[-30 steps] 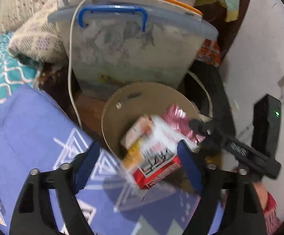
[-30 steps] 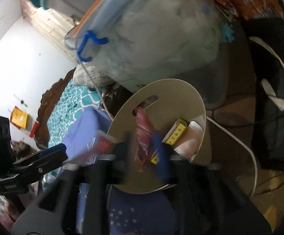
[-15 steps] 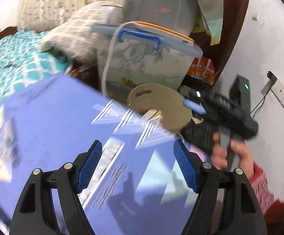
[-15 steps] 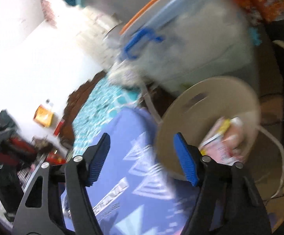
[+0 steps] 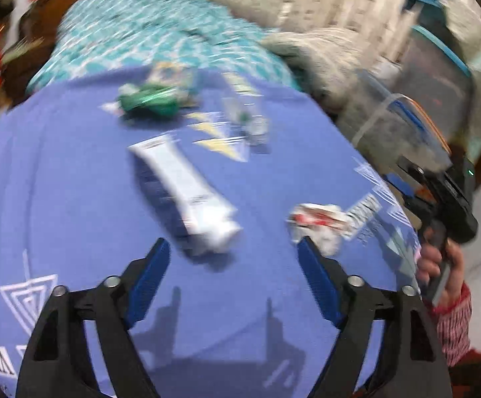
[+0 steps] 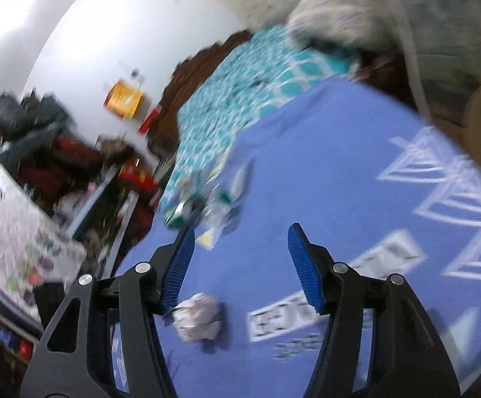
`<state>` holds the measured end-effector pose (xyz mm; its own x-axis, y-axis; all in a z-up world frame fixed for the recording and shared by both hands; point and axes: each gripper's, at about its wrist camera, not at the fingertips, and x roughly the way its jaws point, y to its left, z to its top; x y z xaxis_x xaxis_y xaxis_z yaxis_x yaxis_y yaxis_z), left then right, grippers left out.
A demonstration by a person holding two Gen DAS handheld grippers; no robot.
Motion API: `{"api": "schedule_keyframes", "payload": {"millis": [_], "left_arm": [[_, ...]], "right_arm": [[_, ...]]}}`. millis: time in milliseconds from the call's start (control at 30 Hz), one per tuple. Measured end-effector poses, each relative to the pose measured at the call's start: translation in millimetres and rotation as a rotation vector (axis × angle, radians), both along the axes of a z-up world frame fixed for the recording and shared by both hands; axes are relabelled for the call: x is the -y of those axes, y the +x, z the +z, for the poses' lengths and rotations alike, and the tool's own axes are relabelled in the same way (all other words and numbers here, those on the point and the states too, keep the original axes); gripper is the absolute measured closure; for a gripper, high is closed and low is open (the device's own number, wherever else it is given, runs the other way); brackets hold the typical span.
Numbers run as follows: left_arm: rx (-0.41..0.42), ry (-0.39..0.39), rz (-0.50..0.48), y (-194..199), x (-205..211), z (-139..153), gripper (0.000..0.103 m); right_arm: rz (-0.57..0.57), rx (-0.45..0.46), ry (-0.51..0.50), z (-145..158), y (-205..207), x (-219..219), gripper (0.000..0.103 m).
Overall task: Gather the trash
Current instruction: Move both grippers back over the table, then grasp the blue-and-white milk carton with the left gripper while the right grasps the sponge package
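Both tongs gape empty: left gripper (image 5: 232,248) hovers near a white squeezed tube (image 5: 187,195) lying mid-way across the blue patterned cloth (image 5: 57,199); right gripper (image 6: 240,252) over crumpled white paper (image 6: 197,320). Light, soft and probably slippery, the tube seems best pinched across its flat middle.

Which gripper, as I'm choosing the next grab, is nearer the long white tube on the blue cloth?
Left. The left gripper sits open just short of the white tube; the right gripper is off at the blue cloth edge, past the crumpled wrapper.
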<state>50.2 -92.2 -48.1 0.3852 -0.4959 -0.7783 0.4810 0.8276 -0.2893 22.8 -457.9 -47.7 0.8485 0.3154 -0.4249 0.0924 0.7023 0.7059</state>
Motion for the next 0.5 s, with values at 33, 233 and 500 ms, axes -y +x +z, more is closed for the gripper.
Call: {"api": "schedule_keyframes", "payload": {"millis": [33,233,500], "left_arm": [[-0.002,0.005,0.01,4,-1,0,0.021],[-0.017,0.045,0.039,39,9,-10,0.017],[-0.061,0.089,0.128,96,31,-46,0.016]], "right_arm": [[0.032,-0.007,-0.014,0,9,-14,0.042],[0.152,-0.053,-0.073,1,60,-67,0.042],[0.34,-0.043,-0.266,67,183,-121,0.034]]}}
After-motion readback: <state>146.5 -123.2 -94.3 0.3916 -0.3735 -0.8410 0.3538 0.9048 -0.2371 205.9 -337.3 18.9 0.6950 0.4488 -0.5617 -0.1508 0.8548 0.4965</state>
